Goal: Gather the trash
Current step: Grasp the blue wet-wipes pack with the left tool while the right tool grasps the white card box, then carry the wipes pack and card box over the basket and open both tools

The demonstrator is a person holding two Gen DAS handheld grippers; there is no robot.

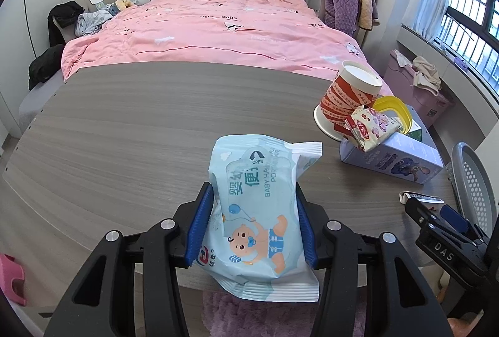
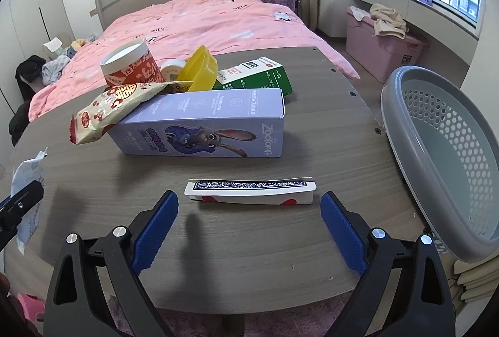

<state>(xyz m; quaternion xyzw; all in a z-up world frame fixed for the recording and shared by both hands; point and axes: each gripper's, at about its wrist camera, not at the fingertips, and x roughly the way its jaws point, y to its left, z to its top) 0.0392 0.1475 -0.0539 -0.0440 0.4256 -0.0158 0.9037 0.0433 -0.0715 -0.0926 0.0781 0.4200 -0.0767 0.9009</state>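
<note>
Low in the frame, the left gripper [image 1: 252, 231] pinches a soft, crinkly wipes pack [image 1: 260, 212] at mid-body; the right gripper [image 2: 249, 221] gapes before a light, flat card box [image 2: 249, 192].

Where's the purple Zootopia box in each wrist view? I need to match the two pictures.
Left wrist: purple box at the right, lying on the table, beyond the wipes pack held by the left gripper.
Right wrist: purple box at centre, beyond the card box and the open right gripper.
Shared landmark: the snack bag leaning on the box.
</note>
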